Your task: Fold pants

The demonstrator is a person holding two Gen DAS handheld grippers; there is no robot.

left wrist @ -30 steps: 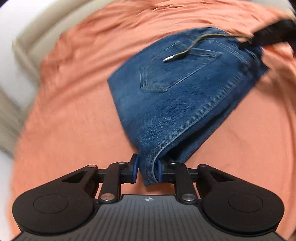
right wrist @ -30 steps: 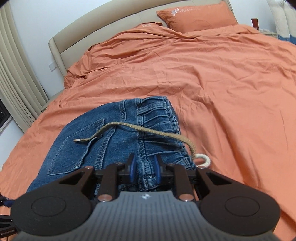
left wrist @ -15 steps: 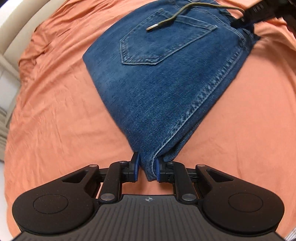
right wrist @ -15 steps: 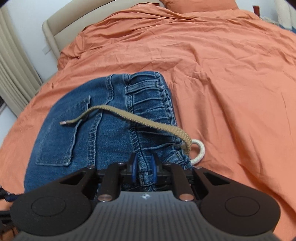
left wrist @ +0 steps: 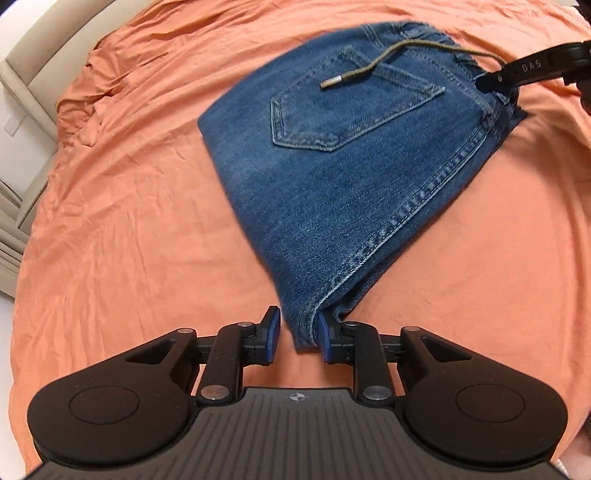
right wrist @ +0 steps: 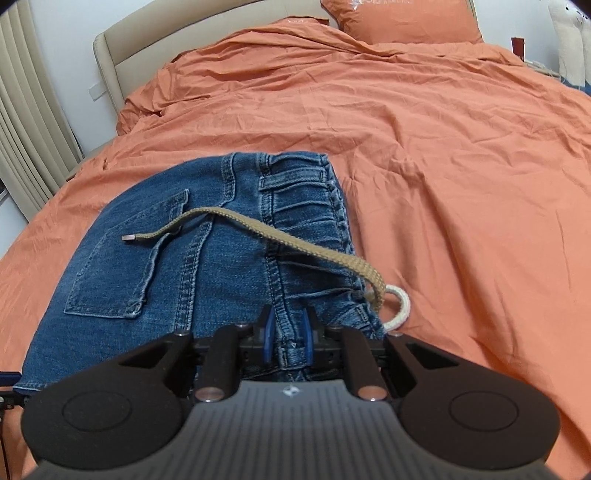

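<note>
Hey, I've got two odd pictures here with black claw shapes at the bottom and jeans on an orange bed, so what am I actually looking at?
Those black shapes are two hand-held grippers, each with a wide-angle camera looking out along its two fingers. A person holds one in each hand; no robot arm is involved.

One picture comes from the left gripper, the other from the right gripper. Both look down at folded jeans lying on an orange bed sheet, with a tan drawstring trailing across the denim and a pillow at the far end.

The right gripper is clamped on the waistband end. The left gripper's jaws are opening: a corner of the jeans sits between them, touching only one blue pad.
</note>
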